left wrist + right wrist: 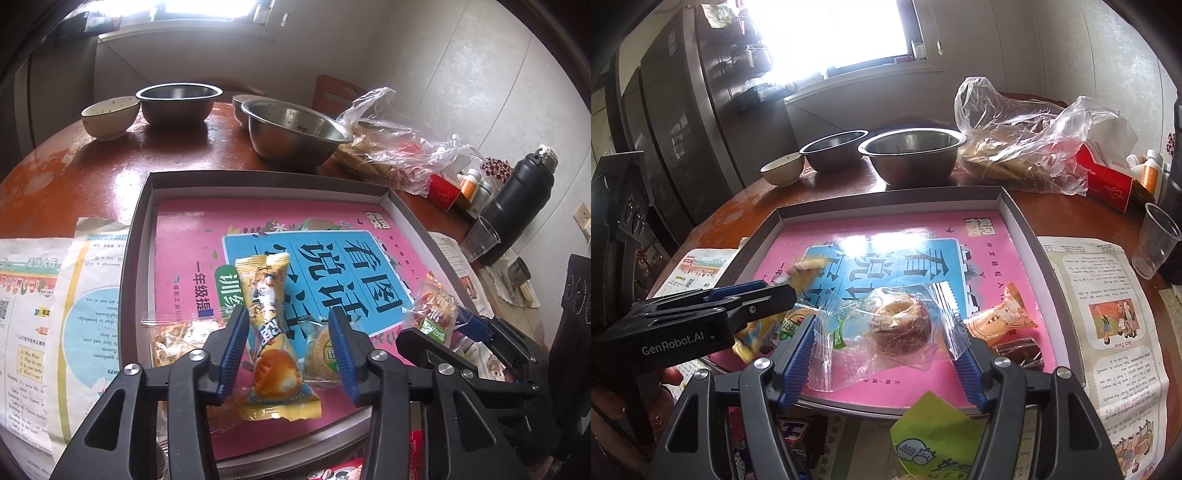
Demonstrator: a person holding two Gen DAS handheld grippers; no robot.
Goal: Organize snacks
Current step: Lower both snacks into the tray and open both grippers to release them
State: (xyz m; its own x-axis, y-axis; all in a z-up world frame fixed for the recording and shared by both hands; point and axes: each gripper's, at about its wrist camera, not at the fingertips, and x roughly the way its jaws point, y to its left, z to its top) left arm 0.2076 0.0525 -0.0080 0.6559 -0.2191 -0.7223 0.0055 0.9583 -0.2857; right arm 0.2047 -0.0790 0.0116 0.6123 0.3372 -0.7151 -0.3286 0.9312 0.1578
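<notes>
Left gripper (290, 354) stands open around the yellow snack (271, 332) lying in the tray (144, 229); right gripper (890, 354) pinches a clear-wrapped pastry (897, 325) that might slip out.

Daylight from window (831, 33), blown out white in both views. Glare patch on pink book cover (849, 243); sheen on worktop (122, 155). Fisheye bending and dark vignette at edges. Centre sharp; yellow snack (807, 271) motion-blurred.
</notes>
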